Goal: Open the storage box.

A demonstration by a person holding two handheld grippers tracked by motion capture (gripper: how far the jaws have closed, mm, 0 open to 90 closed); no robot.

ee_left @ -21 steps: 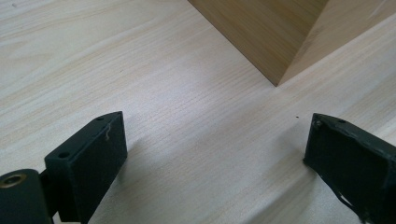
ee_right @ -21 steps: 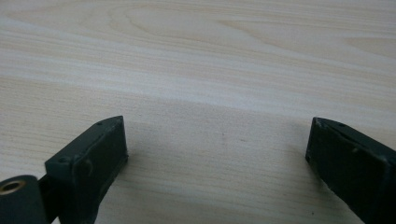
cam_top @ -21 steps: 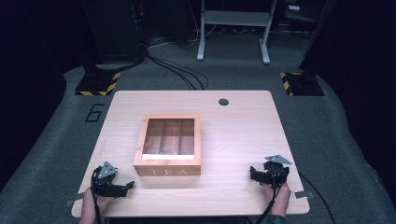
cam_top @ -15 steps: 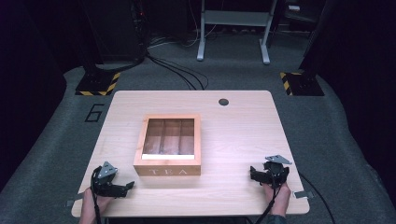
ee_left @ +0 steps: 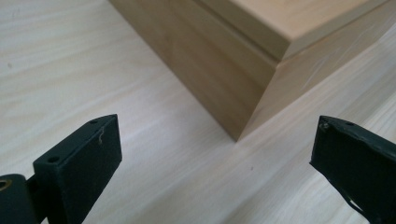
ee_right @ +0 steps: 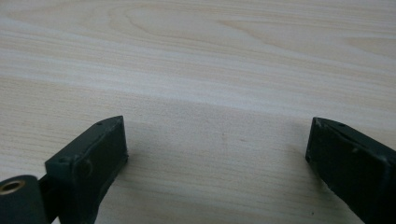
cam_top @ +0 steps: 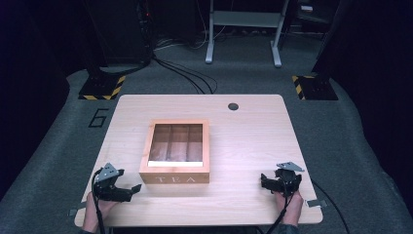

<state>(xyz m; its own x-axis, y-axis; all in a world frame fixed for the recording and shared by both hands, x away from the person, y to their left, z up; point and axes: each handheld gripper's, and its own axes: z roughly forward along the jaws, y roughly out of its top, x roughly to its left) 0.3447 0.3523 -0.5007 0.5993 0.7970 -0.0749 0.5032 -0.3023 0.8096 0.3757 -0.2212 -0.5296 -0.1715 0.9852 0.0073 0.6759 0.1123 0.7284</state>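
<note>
- Wooden tea box (cam_top: 176, 152) sitting near the middle of the table (cam_top: 253, 141), lid down, "TEA" lettering facing the person's side, glass window showing three compartments running front to back.
- Lying between the two grippers, but much closer to the left gripper (cam_top: 127, 191), just beside the box's front-left corner; right gripper (cam_top: 265, 182) resting well apart, off toward the near right edge.
- Looking along the left gripper's jaws straight at that near corner (ee_left: 261, 100), with the lid seam visible just under the top panel.
- Standing wide apart on the left gripper, jaws gripping nothing and touching only air above the tabletop.
- Standing equally wide on the right gripper (ee_right: 217, 154), jaws spanning bare wood grain and clasping nothing.
- Probably calling for the left hand (cam_top: 95, 214) to lead any move on the box, given its nearness.
</note>
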